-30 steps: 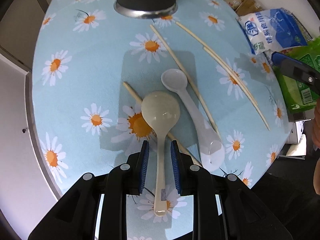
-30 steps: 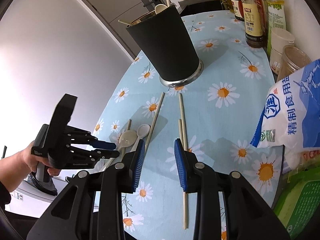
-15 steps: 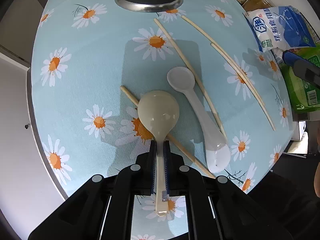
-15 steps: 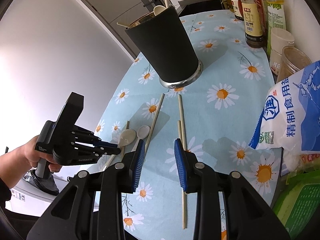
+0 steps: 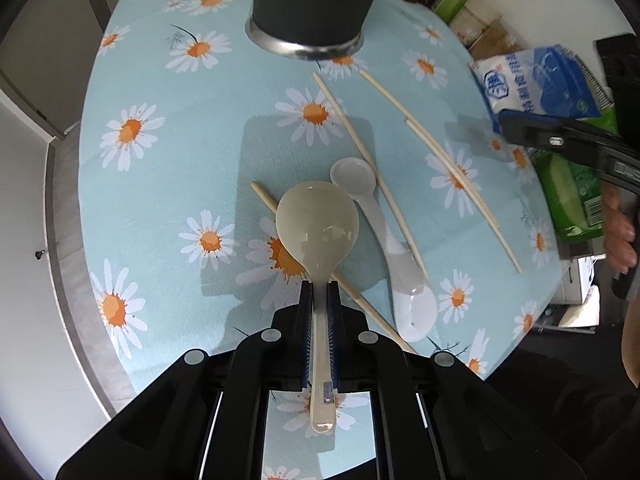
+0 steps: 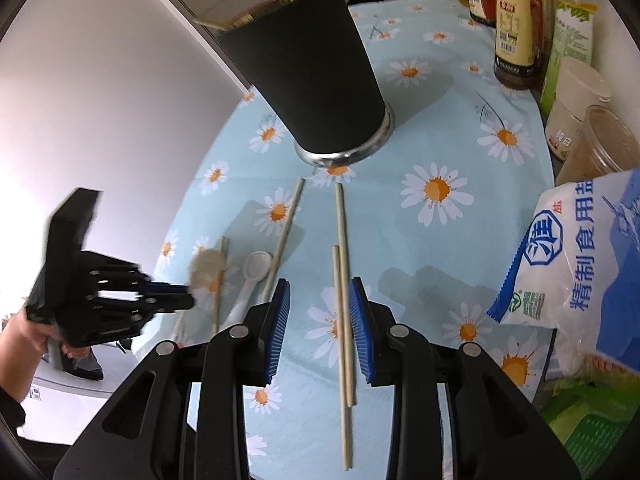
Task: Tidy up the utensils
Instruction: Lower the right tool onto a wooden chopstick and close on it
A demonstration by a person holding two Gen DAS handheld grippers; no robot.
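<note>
Spoon (image 5: pixel 316 224) first: it's the big cream plastic one, and your left gripper (image 5: pixel 320 312) is clenched on its handle just behind the bowl, with the rest of the handle sticking back between the fingers. Looks light and stiff, probably a bit slick, so that thin handle could twist in the pads if you swing it fast; I'd keep the bowl end from drooping on the way to the black cup (image 5: pixel 316 0). It's hanging right over a chopstick (image 5: pixel 352 288), with a small white spoon (image 5: pixel 380 228) just beside it. Your right gripper (image 6: pixel 320 320) is spread apart and empty, straddling a pair of chopsticks (image 6: pixel 342 300) lying side by side. Those are thin and will roll. Everything sits on a daisy tablecloth (image 5: pixel 160 184), with a salt bag (image 6: pixel 580 260) and bottles (image 6: pixel 514 20) crowding the edge.
</note>
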